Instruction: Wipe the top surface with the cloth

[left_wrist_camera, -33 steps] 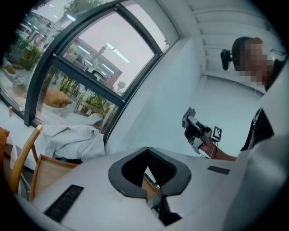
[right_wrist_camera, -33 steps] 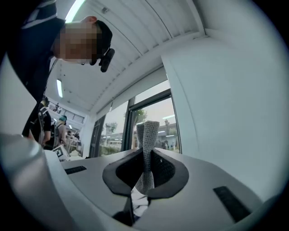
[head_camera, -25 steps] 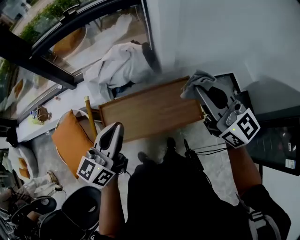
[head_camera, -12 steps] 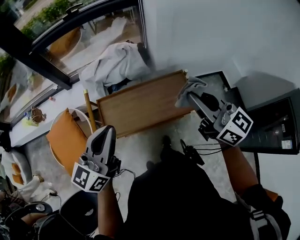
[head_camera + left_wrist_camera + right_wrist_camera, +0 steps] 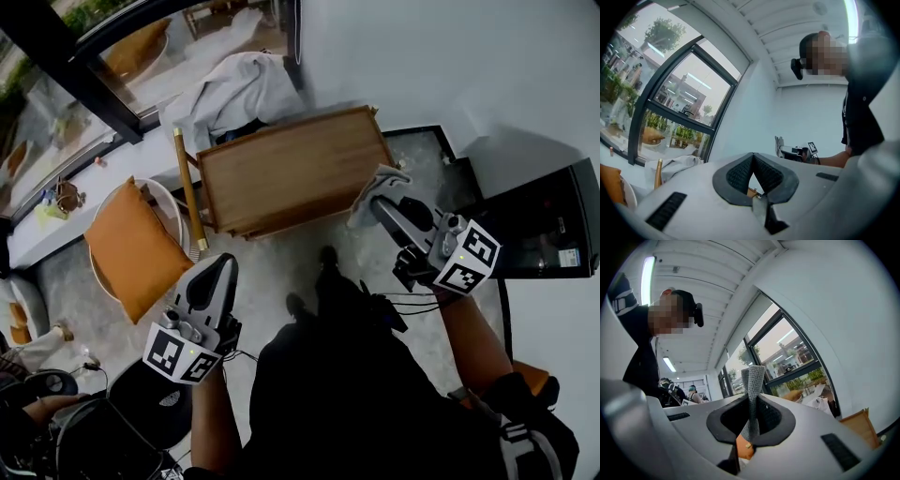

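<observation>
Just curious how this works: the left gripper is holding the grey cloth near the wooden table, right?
No, it is the right gripper that holds the grey cloth near the wooden table. The right gripper view shows the cloth pinched between its jaws.

Nothing here reads as a word or a number. The marker cube (image 5: 181, 354) on the left gripper (image 5: 221, 267) shows only black-and-white square patterns, with no letters or digits. It's the same on the marker cube (image 5: 466, 262) on the right gripper (image 5: 377, 202). A small pale sticker (image 5: 568, 258) sits on the dark cabinet (image 5: 553, 220) at the right of the head view, but its print is far too small to make out.
</observation>
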Tool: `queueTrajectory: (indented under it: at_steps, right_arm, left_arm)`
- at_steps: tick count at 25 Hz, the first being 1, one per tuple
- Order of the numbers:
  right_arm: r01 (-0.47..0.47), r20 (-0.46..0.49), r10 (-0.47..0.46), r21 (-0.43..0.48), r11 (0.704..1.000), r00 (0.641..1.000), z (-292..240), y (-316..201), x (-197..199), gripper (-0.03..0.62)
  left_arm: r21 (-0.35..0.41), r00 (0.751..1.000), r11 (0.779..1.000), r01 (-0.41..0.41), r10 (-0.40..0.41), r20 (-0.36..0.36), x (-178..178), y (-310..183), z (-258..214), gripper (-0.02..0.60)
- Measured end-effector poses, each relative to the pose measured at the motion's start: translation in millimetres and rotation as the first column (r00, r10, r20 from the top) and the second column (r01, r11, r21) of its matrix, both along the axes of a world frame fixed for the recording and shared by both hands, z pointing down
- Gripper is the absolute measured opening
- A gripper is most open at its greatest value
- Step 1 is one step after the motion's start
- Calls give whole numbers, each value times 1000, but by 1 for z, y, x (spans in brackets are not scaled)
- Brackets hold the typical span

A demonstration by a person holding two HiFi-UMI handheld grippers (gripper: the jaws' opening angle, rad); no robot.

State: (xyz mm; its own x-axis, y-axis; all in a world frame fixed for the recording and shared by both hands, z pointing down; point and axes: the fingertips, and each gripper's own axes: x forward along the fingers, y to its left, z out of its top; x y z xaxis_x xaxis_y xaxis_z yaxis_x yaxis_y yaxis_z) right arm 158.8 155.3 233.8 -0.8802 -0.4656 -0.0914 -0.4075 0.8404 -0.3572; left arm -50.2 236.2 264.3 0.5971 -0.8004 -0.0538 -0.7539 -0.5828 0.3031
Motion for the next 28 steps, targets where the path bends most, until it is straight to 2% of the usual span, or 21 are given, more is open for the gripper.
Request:
queueTrajectory:
  at_steps: [6, 11, 18, 22, 28]
  right_arm:
    - [30, -51, -30, 9, 1000, 998, 10, 28, -20, 37]
    - [86, -87, -85, 6, 996, 993, 11, 34, -27, 37]
    - [59, -9, -59, 12, 998, 998, 5, 30, -23, 37]
    - [41, 82, -40, -16, 999, 996, 2, 28, -24, 37]
    - [76, 72, -77, 17, 997, 994, -7, 32, -36, 37]
  left_arm:
    - [-23, 1000, 1000, 4, -4, 5, -3, 25, 8, 11]
    - [-49, 1000, 998, -26, 27, 7, 13, 22, 5, 11]
    - [-63, 998, 996, -67, 68, 6, 21, 30, 13, 11]
    - [-82, 997, 994, -77, 77, -3, 22, 37, 20, 11]
    - [-106, 997, 992, -71, 71, -6, 16, 38, 26, 11]
